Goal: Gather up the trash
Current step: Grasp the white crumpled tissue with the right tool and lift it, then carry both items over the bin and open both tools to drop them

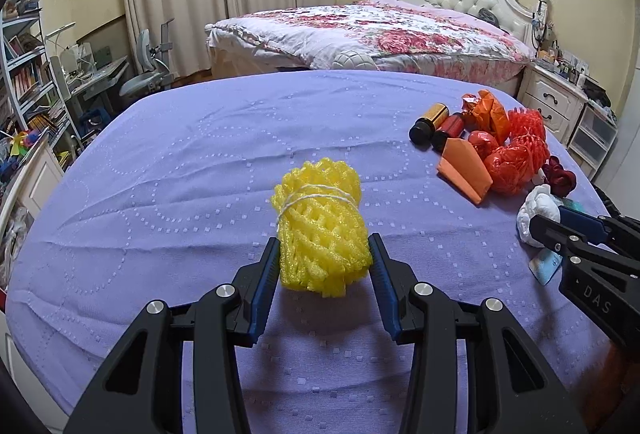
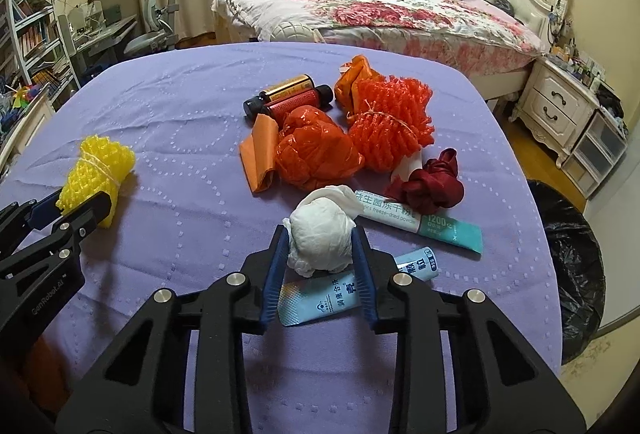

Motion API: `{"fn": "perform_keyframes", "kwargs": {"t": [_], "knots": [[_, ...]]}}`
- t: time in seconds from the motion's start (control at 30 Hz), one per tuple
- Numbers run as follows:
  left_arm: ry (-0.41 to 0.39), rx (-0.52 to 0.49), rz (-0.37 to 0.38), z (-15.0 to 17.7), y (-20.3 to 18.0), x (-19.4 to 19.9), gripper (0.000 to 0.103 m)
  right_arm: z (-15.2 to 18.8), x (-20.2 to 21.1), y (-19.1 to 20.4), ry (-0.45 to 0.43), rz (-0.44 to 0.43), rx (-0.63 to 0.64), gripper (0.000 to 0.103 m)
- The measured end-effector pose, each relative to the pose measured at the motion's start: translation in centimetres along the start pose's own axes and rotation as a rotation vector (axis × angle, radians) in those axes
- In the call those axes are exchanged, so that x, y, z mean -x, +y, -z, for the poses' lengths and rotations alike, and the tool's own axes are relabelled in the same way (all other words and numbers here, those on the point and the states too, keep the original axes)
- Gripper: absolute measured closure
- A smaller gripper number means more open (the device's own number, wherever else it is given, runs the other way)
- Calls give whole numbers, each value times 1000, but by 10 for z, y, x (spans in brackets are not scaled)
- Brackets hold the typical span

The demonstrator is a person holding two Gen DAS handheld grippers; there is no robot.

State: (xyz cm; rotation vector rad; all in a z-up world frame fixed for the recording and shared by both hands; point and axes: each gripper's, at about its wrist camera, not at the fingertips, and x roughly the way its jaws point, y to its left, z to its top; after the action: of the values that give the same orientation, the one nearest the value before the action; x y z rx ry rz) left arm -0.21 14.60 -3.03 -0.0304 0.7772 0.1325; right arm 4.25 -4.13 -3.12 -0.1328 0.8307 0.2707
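A yellow foam net bundle tied with string lies on the purple cloth; it also shows in the right wrist view. My left gripper is closed around its near end, pads touching both sides. My right gripper is closed on a crumpled white tissue ball, which also shows in the left wrist view. Behind lie a red plastic bag, an orange-red foam net, a dark red ribbon knot, two small bottles, an orange folded paper and blue-green sachets.
A bin lined with a black bag stands on the floor right of the purple table. A bed and a white nightstand are behind. A desk, chair and bookshelves stand at the left.
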Motion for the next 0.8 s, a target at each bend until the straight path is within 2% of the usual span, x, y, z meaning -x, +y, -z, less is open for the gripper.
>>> {"fn": "perform_keyframes", "kwargs": {"t": [0.2,0.4,0.8], "knots": [[-19,-3,28,-5,-12,7,59,4,21,-12,-39,11,-11,72],[-32,-24,77,-10,-39,14,59,14,43,-45,-70,41,-72,72],[-85,-144,204,-23,-130,29,59,29,71,-132,-136,218,-170,72]]}}
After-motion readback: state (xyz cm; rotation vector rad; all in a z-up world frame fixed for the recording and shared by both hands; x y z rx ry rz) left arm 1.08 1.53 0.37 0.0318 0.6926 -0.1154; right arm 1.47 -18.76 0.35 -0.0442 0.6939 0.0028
